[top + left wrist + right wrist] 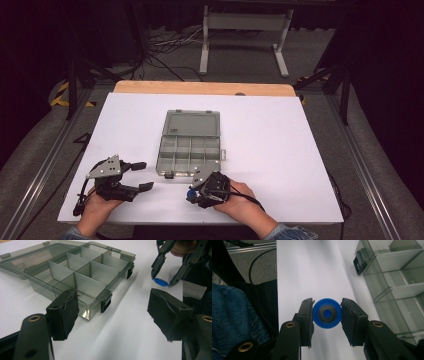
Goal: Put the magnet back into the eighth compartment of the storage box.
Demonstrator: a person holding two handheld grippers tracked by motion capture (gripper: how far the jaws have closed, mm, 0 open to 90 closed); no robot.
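The small round blue plastic disc with a dark ring around a blue centre point(327, 313) is clamped at its rim between the two jaws of the right gripper point(327, 315), just above the white table point(280, 150) near its front edge. Going left to right in the high view, the left gripper point(143, 176) is held with its jaws spread wide and nothing between them, over bare table left of the clear grey plastic compartment box with its lid laid open point(190, 145). Open white surface is seen between the left gripper and the box. The right gripper point(192, 192) is placed just in front of the box's near edge. There the disc is largely hidden by the gripper.
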